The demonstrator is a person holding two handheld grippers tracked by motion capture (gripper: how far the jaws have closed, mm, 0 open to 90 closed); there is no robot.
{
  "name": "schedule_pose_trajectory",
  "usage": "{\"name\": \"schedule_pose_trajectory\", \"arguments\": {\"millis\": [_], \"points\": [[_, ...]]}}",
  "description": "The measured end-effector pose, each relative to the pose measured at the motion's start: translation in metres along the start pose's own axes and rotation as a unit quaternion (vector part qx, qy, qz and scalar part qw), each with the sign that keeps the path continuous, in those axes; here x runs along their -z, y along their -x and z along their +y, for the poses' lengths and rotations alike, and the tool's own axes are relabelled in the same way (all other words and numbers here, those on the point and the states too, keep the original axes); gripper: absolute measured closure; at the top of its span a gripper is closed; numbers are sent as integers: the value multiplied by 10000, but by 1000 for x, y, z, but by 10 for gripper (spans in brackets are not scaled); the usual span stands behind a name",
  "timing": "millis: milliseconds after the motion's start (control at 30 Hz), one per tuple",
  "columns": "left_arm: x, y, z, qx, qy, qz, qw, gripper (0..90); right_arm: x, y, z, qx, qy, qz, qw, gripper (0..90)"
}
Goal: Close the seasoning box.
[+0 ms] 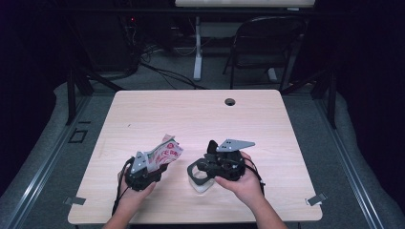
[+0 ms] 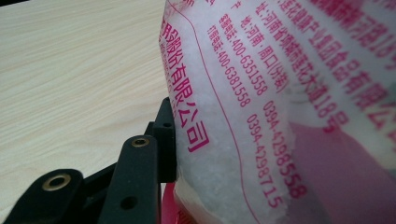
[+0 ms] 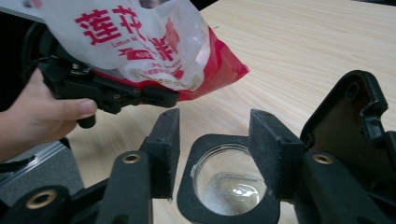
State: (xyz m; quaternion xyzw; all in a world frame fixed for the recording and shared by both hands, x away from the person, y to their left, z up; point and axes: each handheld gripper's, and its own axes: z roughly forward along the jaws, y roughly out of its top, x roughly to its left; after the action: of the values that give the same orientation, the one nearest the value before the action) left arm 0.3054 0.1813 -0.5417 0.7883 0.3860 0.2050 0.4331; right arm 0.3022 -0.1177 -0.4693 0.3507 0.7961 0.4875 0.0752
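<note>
High view: the left tool sits in the lower left of the frame, on the table, and is closed on a bag printed in red and pink. The bag rises from the jaws and leans toward the upper right, its top pointing at the right tool, which lies just right of centre in the lower half.

A jar, clear with a black rim, stands on the table at the lower left of the right tool, between the two tools and just beside the right one.

Left tool view: the bag takes up the right and centre of the frame; white grains show through its clear film. One black jaw at lower left presses against the bag's side; the other jaw is hidden behind the bag.

Right tool view: the jaws stand apart with nothing between the pads. The jar lies low in the frame, its mouth visible in the gap beyond the two jaws, not touched by either pad. The bag hangs in the upper left, above and beyond the jar, held in the left tool by a hand at the left edge.
</note>
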Motion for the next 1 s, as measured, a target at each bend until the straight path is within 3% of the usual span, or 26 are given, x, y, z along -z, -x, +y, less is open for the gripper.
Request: {"name": "schedule_pose_trajectory", "arguments": {"millis": [433, 667, 867, 1000], "points": [[-2, 1, 5, -221, 40, 197, 9996, 613, 13, 8, -3, -269, 215, -256, 9991, 578], [-4, 0, 8, -355, 103, 367, 9986, 613, 14, 11, -4, -258, 108, -327, 9991, 576], [-1, 1, 12, -653, 120, 621, 9959, 613, 16, 12, -3, -309, 101, -337, 9989, 578], [3, 4, 13, -860, 167, 795, 9930, 613, 16, 9, -2, -369, 75, -191, 9991, 597]]}}
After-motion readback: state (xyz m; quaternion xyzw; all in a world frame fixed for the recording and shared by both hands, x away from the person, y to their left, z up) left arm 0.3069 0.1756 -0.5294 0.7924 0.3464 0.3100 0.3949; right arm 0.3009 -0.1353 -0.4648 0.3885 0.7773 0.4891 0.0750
